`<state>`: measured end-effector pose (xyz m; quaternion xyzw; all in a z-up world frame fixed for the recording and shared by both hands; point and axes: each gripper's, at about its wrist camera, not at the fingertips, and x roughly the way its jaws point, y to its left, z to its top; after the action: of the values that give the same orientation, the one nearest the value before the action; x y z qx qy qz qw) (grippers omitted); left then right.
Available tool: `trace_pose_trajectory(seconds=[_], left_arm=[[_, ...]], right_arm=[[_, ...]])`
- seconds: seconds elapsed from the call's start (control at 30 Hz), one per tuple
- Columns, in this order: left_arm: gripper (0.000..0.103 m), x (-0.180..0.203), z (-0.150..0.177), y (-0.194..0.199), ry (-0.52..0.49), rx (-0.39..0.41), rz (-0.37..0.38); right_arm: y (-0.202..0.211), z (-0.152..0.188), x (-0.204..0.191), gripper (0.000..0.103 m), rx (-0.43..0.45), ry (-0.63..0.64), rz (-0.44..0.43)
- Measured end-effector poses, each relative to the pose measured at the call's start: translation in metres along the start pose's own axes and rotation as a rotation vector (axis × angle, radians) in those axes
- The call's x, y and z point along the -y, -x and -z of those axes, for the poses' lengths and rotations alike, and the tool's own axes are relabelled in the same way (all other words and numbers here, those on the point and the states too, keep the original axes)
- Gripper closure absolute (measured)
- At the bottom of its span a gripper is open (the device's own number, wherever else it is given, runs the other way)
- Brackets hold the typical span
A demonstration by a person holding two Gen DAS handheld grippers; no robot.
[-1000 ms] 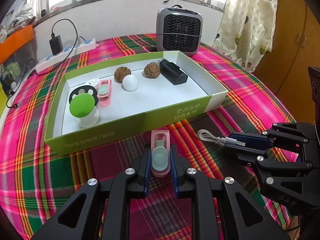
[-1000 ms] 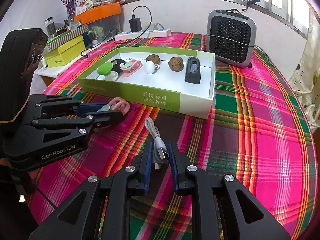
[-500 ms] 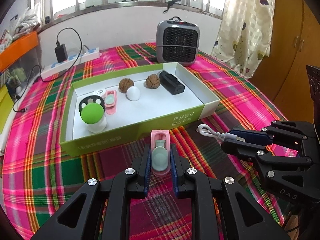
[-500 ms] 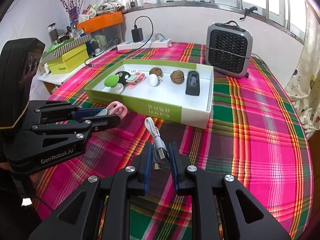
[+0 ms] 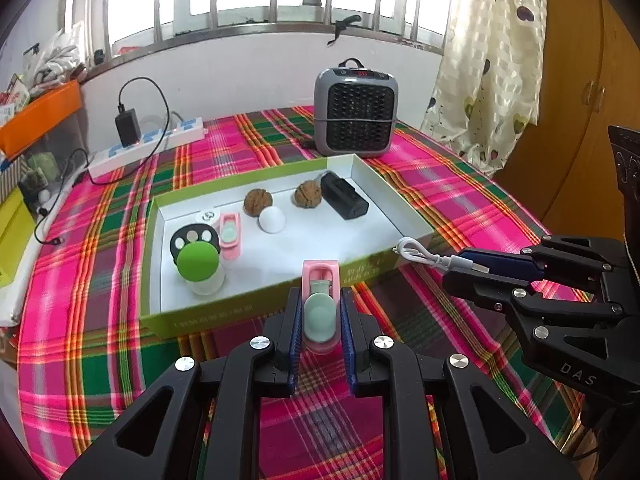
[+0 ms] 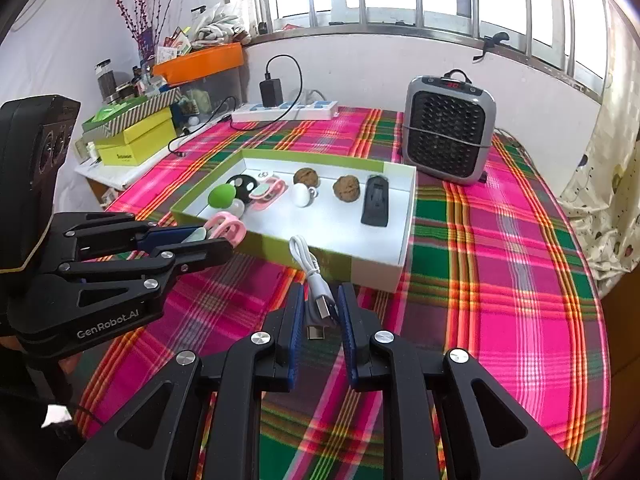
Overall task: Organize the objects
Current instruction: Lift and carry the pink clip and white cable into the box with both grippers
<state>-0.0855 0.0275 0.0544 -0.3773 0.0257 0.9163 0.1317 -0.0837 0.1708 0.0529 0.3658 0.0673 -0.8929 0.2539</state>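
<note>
Both claws clamped: "GenRobot.AI" left claw [image 6: 192,240] (pink clip [image 5: 320,300]), right claw [image 6: 318,320] cable [image 6: 312,276].

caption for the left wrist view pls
Left gripper holds a pink clip before the green tray; right gripper holds a cable.

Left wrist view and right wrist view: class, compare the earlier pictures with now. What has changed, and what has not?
Both tools rose from the plaid cloth, carrying their loads up: the left tool with the pink clip, the right tool with the white cable. Nothing was grasped or released. The items in the green box stayed put.
</note>
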Motion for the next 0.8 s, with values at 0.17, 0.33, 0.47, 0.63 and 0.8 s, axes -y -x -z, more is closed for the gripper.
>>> trace_pose_trajectory(seconds=[0.17,0.33,0.47,0.63,0.8], left_arm=[[0.087,-0.004,-0.008,-0.002,0.007,0.005,-0.010],[0.087,-0.008,-0.015,-0.006,0.012,0.008,-0.015],[0.087,-0.012,-0.018,-0.010,0.021,0.008,-0.017],[0.087,-0.019,-0.023,-0.016,0.044,0.001,-0.015],[0.087,-0.022,-0.026,-0.022,0.052,-0.008,-0.020]], right_arm=[[-0.004,-0.010,0.003,0.084,0.002,-0.006,0.005],[-0.011,-0.020,0.006,0.085,0.000,0.004,0.010],[-0.018,-0.027,0.008,0.084,-0.005,-0.002,0.011],[-0.027,-0.037,0.012,0.084,-0.015,-0.008,0.016],[-0.039,-0.048,0.015,0.084,-0.027,-0.019,0.023]])
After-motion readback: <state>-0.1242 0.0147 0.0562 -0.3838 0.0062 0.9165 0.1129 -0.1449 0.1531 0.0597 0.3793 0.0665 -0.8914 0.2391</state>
